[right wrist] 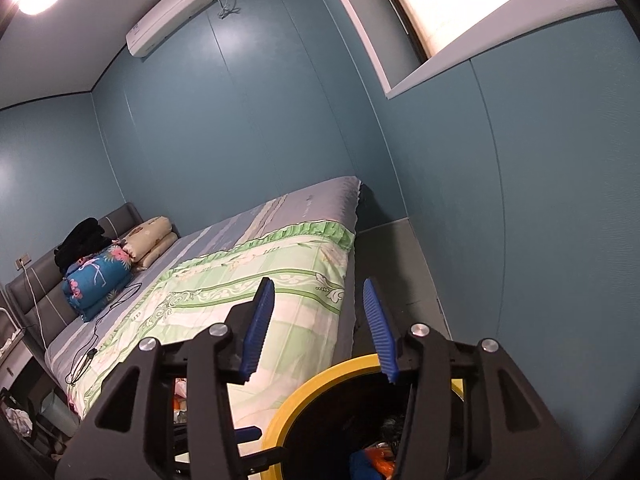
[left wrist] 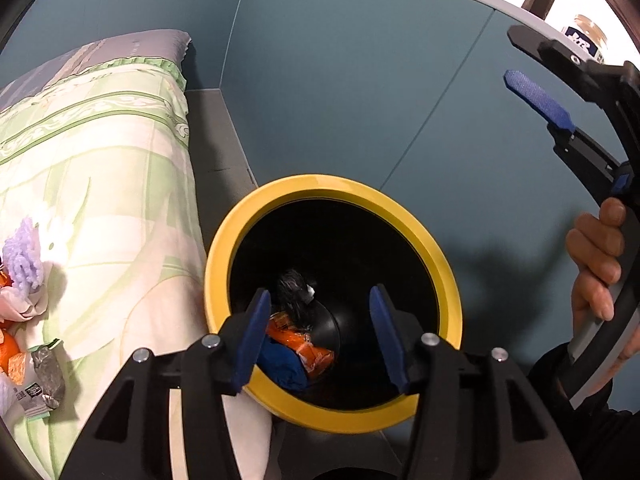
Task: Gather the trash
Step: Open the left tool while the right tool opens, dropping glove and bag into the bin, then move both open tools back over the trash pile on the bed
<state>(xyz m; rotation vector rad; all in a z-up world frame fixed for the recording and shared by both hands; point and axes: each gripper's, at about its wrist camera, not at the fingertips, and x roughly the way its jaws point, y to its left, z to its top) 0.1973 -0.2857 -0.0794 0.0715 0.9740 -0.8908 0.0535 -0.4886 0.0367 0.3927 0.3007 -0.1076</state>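
A black bin with a yellow rim [left wrist: 224, 248] stands on the floor beside the bed. At its bottom lie an orange wrapper [left wrist: 304, 346], a blue item [left wrist: 282, 368] and a black fuzzy clump [left wrist: 294, 292]. My left gripper [left wrist: 320, 330] hangs over the bin's mouth, open, with nothing between its blue pads. Several more scraps lie on the bed at the left: a purple fluffy piece [left wrist: 24, 260], orange bits [left wrist: 10, 350] and a grey wrapper [left wrist: 48, 376]. My right gripper [right wrist: 320, 328] is open and empty above the bin's rim [right wrist: 304, 396]. A hand [left wrist: 596, 264] holds it in the left wrist view.
The bed with a green-patterned quilt [right wrist: 256, 280] runs along the blue wall [right wrist: 520, 200], with a narrow strip of grey floor [left wrist: 216, 144] between them. Folded blankets [right wrist: 98, 280] and a black cable [right wrist: 100, 320] lie near the headboard. A jar [left wrist: 588, 34] stands on the window sill.
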